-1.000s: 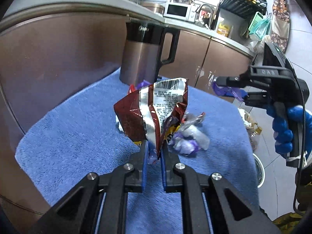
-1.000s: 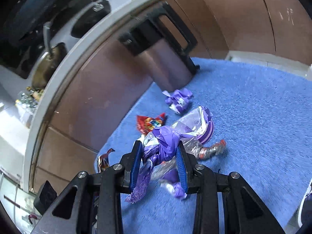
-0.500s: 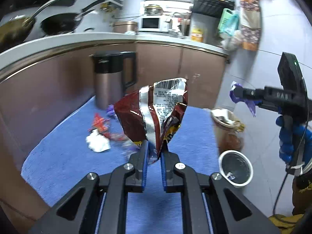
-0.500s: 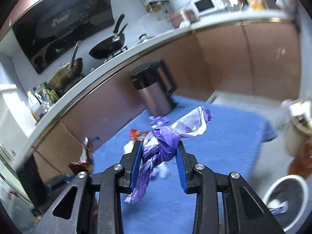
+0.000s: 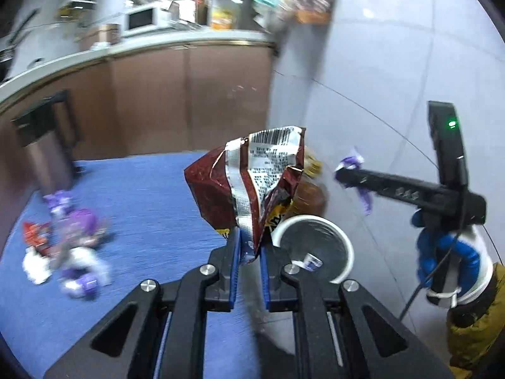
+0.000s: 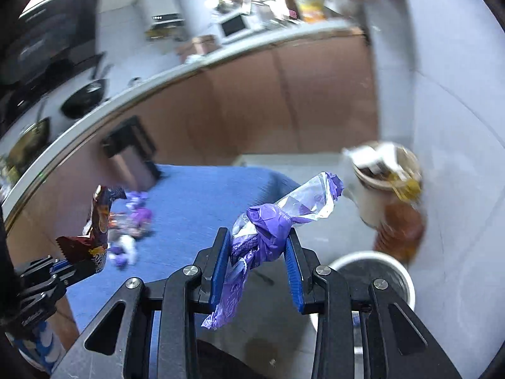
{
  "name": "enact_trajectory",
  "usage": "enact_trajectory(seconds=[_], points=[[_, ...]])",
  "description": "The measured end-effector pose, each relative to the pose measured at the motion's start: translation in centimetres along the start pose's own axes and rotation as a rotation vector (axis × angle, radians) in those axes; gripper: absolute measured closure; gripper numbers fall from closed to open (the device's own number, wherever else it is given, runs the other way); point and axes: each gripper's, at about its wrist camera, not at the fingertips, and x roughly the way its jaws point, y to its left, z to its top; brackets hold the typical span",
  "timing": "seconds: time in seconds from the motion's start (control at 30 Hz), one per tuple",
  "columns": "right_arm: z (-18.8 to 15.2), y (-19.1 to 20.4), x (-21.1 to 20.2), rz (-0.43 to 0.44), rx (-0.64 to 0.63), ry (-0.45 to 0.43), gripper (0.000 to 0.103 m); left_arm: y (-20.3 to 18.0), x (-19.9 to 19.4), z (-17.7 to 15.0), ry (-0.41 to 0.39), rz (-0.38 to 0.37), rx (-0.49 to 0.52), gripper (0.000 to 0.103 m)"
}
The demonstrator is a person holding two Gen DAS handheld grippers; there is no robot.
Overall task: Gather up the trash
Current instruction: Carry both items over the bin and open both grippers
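Observation:
My left gripper [image 5: 251, 243] is shut on a crumpled dark red and silver snack bag [image 5: 249, 183], held in the air just left of a white-rimmed bin [image 5: 315, 249] on the floor. My right gripper [image 6: 257, 249] is shut on a twisted purple and clear wrapper [image 6: 271, 227], held above the blue mat's right edge; the same bin [image 6: 372, 271] sits low right of it. In the left wrist view the right gripper [image 5: 344, 173] with its purple wrapper [image 5: 353, 161] hangs right of the bin. Several more wrappers [image 5: 69, 240] lie on the blue mat [image 5: 151, 195].
A full brown bin with a bag [image 6: 391, 189] stands behind the white-rimmed one. A dark kettle [image 5: 44, 145] stands at the mat's far left by brown cabinets [image 5: 189, 101]. The tiled floor [image 5: 378, 94] spreads to the right. The left gripper with its bag [image 6: 94, 237] shows at left in the right wrist view.
Both grippers have swung right, away from the mat, each still holding its wrapper. The white-rimmed bin now sits close under them.

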Motion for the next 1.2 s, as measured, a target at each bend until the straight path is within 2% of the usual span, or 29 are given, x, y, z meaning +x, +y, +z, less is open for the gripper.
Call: enact_trajectory(seconds=[0.2,0.3,0.47,0.7,0.83,0.93,1.0,1.2], points=[[-2.9,-6.9,3.0,-0.112,0.105,0.081,0.069,-5.6,7.0,1.5,0.110,-0.098,0.088,0.092],[-4.3,-9.4,4.4,-0.134,0.154,0.121,0.069,-7.6,10.1,2.2,0.161,-0.126,0.118,0.092],[-6.1,-13.5,6.6,-0.175,0.219,0.174,0.068,-9.6,15.1,3.1,0.247,-0.186,0.105,0.089],[-7.8,-16.7,8.5,-0.218,0.274,0.212,0.066,-12.0,19.6,3.7,0.313,-0.245,0.048,0.086],[-8.4,-17.2,9.2,-0.241,0.267,0.228,0.066,-12.3,21.3,3.9,0.353,-0.300,0.004,0.082],[-8.6,-17.3,9.4,-0.251,0.269,0.231,0.065,-12.2,21.6,4.2,0.357,-0.316,-0.030,0.070],[-8.6,-17.6,9.5,-0.255,0.280,0.229,0.058,-11.9,21.1,4.4,0.345,-0.317,-0.044,0.062],[-8.5,-17.8,9.1,-0.265,0.289,0.212,0.048,-10.6,18.6,5.1,0.287,-0.292,-0.077,0.061]])
